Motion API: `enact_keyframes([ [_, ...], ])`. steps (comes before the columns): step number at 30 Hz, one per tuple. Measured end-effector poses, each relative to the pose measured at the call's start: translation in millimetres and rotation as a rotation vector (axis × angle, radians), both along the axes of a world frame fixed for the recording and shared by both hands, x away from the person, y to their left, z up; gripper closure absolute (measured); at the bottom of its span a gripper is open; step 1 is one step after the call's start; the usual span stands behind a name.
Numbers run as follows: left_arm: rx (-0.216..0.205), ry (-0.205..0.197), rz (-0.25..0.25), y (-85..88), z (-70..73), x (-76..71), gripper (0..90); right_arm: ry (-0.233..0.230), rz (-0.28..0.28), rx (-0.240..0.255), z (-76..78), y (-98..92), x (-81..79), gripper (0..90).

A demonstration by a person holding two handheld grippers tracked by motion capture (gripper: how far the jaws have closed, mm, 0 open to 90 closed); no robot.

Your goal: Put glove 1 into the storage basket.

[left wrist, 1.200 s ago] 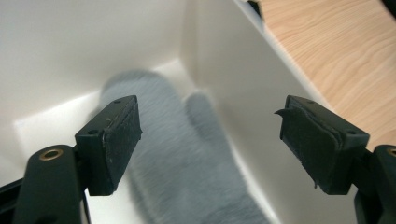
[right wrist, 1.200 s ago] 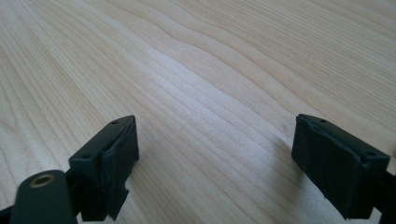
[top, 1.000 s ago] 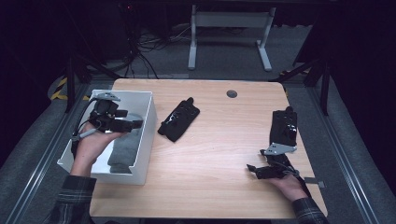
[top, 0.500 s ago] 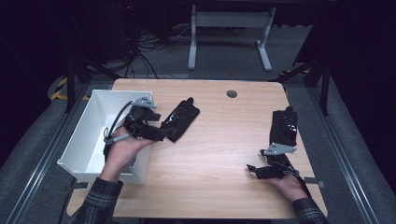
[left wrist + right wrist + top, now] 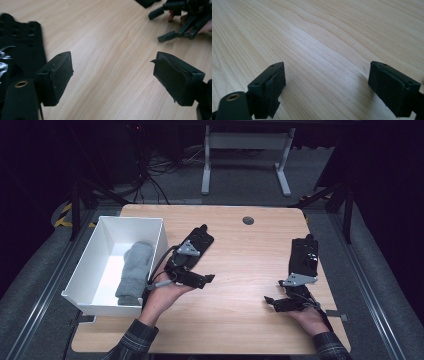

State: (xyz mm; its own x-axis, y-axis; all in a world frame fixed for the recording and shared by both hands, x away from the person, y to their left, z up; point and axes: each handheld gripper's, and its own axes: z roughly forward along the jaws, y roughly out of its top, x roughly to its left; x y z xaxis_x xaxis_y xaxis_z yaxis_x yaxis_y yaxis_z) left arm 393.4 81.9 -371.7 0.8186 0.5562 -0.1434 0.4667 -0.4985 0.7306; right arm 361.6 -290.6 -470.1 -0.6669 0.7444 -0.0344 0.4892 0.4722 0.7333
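Left tongs (image 5: pixel 199 279) hover with jaws apart and empty beside a black, possibly fabric, item (image 5: pixel 196 245) on the bench (image 5: pixel 240 270); right tongs (image 5: pixel 274 302) rest open, empty.

a black glove (image 5: pixel 199 242) lies flat on the wooden table, left of centre in the high view, slanted with its fingers toward the upper right; a second black glove (image 5: pixel 304 256) lies at right
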Motion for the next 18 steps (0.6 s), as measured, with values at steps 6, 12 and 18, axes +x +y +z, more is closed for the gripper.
enact_keyframes([
  [6,0.054,0.011,-0.015,-8.6,-34.4,-2.8,15.5,0.000,0.000,0.000,0.0,0.0,0.0,14.8],
  [12,0.083,0.034,-0.015,-8.4,-63.5,-5.4,13.2,-0.002,0.003,0.001,0.1,0.2,-0.4,15.4],
  [18,0.133,0.023,0.008,-4.9,-84.0,-10.8,10.1,0.008,0.026,0.001,1.7,0.4,-0.9,20.9],
])
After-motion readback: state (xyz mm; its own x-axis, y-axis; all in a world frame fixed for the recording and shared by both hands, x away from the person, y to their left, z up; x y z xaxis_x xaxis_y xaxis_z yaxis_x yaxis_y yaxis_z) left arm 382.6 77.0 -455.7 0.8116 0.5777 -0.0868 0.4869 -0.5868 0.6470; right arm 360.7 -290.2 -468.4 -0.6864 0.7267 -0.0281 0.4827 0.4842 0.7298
